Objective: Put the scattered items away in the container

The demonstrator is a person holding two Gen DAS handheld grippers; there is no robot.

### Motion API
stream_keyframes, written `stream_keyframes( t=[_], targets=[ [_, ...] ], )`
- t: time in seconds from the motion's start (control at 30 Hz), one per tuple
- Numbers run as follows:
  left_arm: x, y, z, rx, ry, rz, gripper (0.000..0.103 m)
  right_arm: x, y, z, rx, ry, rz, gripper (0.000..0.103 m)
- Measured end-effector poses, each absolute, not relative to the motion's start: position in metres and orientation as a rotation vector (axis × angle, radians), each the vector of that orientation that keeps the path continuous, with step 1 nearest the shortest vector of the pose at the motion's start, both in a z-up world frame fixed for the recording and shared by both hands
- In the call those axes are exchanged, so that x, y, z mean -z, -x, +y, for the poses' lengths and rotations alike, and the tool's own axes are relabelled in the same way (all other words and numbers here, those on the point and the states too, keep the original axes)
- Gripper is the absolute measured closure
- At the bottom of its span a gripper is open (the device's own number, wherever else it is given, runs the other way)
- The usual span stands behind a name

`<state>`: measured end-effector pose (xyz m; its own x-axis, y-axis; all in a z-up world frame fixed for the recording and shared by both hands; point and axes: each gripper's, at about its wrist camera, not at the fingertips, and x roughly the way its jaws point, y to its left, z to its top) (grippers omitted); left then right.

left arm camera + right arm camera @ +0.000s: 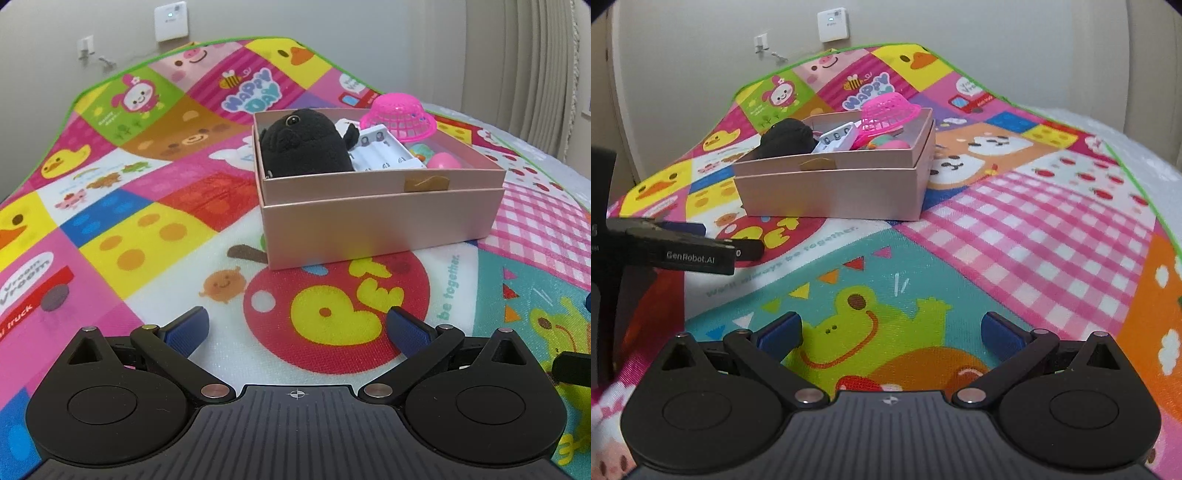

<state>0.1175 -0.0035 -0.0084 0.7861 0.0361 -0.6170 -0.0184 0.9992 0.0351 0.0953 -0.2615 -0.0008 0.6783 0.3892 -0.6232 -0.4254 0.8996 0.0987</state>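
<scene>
Box, pink, sits ahead of the left tool on the play mat, holding a black plush, white charger and pink basket. Both tools gape wide, empty; the right tool has the box ahead-left.

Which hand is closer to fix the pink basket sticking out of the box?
Probably the left gripper: the box looms nearer in its view. The pink basket perches on the far rim. The right gripper is open too, but farther back.
</scene>
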Motion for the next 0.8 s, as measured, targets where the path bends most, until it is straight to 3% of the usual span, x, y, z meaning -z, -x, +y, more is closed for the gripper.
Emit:
stream_keyframes(
  t=[0.8],
  targets=[
    [0.008,-0.118,-0.002,-0.023,-0.023,0.660,0.000,0.009,-0.079,-0.232,-0.321,0.206,0.602,0.000]
  ],
)
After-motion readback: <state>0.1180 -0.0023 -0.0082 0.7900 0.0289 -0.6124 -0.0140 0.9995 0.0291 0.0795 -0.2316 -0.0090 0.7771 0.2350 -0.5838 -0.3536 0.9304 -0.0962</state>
